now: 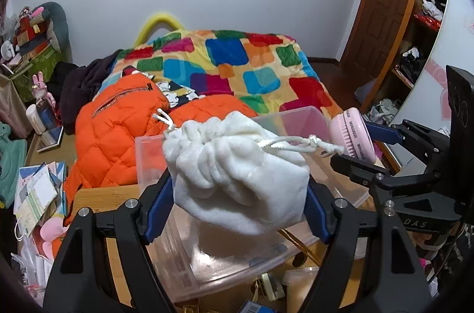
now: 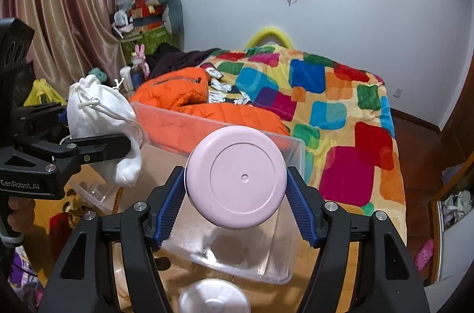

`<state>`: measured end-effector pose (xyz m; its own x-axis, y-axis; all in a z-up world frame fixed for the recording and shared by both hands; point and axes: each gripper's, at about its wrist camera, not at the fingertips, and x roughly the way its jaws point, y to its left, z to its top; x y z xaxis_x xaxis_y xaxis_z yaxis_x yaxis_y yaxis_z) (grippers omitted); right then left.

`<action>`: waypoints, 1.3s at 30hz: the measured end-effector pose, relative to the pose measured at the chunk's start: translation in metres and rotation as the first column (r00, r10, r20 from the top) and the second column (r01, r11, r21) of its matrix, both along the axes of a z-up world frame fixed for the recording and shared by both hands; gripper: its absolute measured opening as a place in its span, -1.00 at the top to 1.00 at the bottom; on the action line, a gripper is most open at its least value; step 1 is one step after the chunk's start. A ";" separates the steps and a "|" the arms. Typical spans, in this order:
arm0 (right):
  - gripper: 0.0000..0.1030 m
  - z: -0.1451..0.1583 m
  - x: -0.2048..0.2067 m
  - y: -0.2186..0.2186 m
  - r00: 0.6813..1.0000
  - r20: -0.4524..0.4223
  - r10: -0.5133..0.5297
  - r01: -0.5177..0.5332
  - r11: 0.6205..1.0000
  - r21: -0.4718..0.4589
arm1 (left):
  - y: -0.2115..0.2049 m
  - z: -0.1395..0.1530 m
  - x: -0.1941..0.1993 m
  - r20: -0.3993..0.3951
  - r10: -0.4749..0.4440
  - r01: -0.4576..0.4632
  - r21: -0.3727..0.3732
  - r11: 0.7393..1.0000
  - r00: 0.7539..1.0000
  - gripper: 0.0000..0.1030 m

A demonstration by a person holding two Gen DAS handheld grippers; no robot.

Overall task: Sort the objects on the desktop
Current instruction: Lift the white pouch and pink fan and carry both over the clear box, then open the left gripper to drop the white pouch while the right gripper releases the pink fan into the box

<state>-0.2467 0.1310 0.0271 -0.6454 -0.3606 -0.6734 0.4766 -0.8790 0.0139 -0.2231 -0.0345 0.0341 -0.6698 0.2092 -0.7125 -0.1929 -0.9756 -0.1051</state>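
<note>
My left gripper [image 1: 240,188] is shut on a white fluffy drawstring pouch [image 1: 237,170] and holds it above a clear plastic bin [image 1: 299,120]. The pouch also shows at the left of the right wrist view [image 2: 97,117]. My right gripper [image 2: 235,194] is shut on a round pink case [image 2: 237,176], flat face toward the camera, held over the same clear bin [image 2: 225,250]. The pink case shows at the right of the left wrist view [image 1: 351,135], clamped by the other gripper.
The bin stands on a wooden desk [image 1: 91,197] next to a bed with an orange puffer jacket [image 1: 118,129] and a colourful checked blanket [image 2: 340,111]. A clear round lid [image 2: 213,296] lies near the front. Papers and clutter [image 1: 38,194] lie at the left.
</note>
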 end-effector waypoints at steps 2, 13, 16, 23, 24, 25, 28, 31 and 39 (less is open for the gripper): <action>-0.23 -0.005 -0.005 -0.004 1.000 0.009 0.006 -0.006 1.000 0.019 | 0.001 -0.004 -0.005 0.015 0.000 0.000 -0.012 1.000 1.000 -0.48; -0.23 -0.024 -0.021 -0.023 0.997 0.059 0.050 -0.057 0.990 0.126 | 0.004 -0.021 -0.021 0.085 -0.041 0.048 -0.079 0.996 0.996 -0.48; -0.23 -0.028 -0.025 -0.026 0.994 0.086 0.064 -0.075 0.988 0.135 | 0.010 -0.026 -0.022 0.091 -0.058 0.068 -0.108 0.992 0.994 -0.48; -0.22 -0.039 -0.029 -0.034 0.987 0.136 0.082 -0.108 0.975 0.194 | 0.015 -0.037 -0.027 0.121 -0.081 0.094 -0.110 0.989 0.989 -0.48; -0.23 -0.040 -0.029 -0.034 0.987 0.139 0.082 -0.108 0.976 0.190 | 0.014 -0.038 -0.027 0.120 -0.080 0.093 -0.105 0.990 0.989 -0.48; -0.23 -0.040 -0.029 -0.033 0.988 0.138 0.076 -0.101 0.976 0.191 | 0.014 -0.039 -0.028 0.123 -0.080 0.093 -0.100 0.991 0.989 -0.48; -0.23 -0.042 -0.032 -0.032 0.986 0.153 0.069 -0.097 0.977 0.188 | 0.012 -0.044 -0.032 0.142 -0.078 0.090 -0.085 0.992 0.987 -0.48; -0.23 -0.045 -0.036 -0.032 0.984 0.166 0.065 -0.097 0.977 0.192 | 0.012 -0.045 -0.032 0.146 -0.079 0.092 -0.082 0.992 0.986 -0.49; -0.23 -0.051 -0.044 -0.033 0.976 0.207 0.064 -0.102 0.979 0.179 | 0.018 -0.040 -0.026 0.080 -0.073 0.084 -0.152 0.985 0.994 -0.71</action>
